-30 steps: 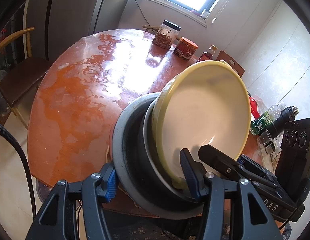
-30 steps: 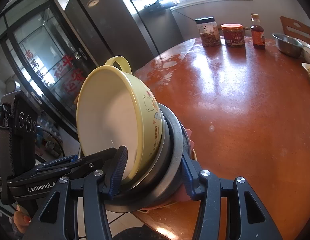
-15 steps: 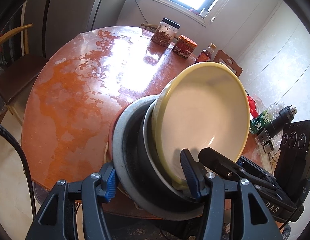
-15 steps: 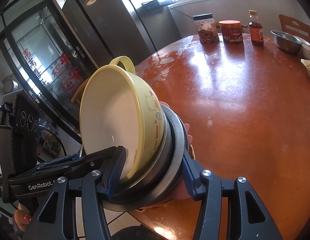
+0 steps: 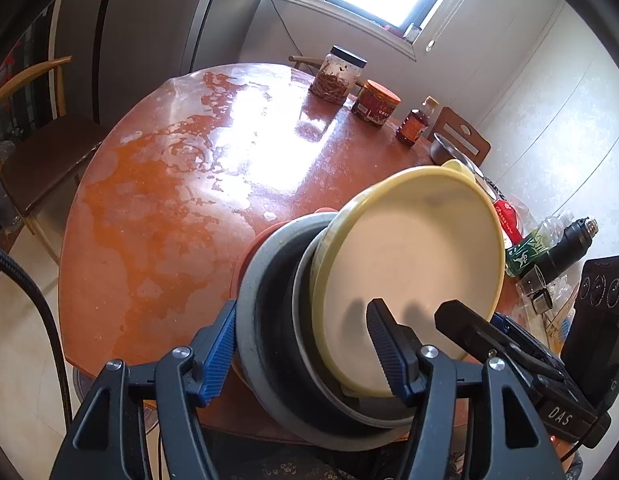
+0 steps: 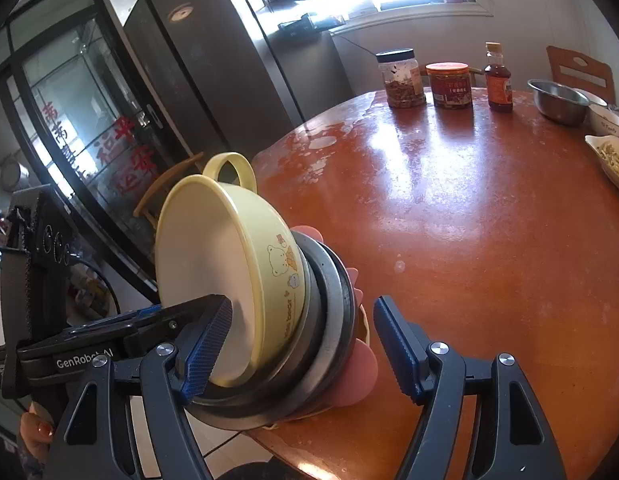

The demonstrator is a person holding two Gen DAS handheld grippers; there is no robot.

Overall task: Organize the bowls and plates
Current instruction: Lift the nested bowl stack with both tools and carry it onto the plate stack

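A yellow bowl with a bear print (image 5: pixel 413 256) (image 6: pixel 213 248) tops a stack that rests on the near edge of the round red-brown table (image 5: pixel 169 200). Under it lie a dark bowl (image 5: pixel 281 312), a grey plate (image 5: pixel 253 292) and a pink plate (image 6: pixel 359 376). My left gripper (image 5: pixel 301 350) straddles the stack's near side and its jaws are opening. One pad is by the grey rim, the other hovers inside the yellow bowl. My right gripper (image 6: pixel 299 344) straddles the opposite side, jaws also opening, its right pad clear of the stack.
At the table's far side stand a dark-lidded jar (image 5: pixel 337 80), a red-lidded jar (image 5: pixel 375 104) and a brown bottle (image 5: pixel 415 126). A steel bowl (image 6: pixel 557 102), a white bowl (image 6: pixel 605 120) and a dish of food (image 6: pixel 613 160) sit at the right. A chair (image 5: pixel 41 148) stands left.
Both grippers' jaws have spread apart. The right gripper's right pad, which pressed the stack's underside, now stands off it. The stack sits a little further onto the table.
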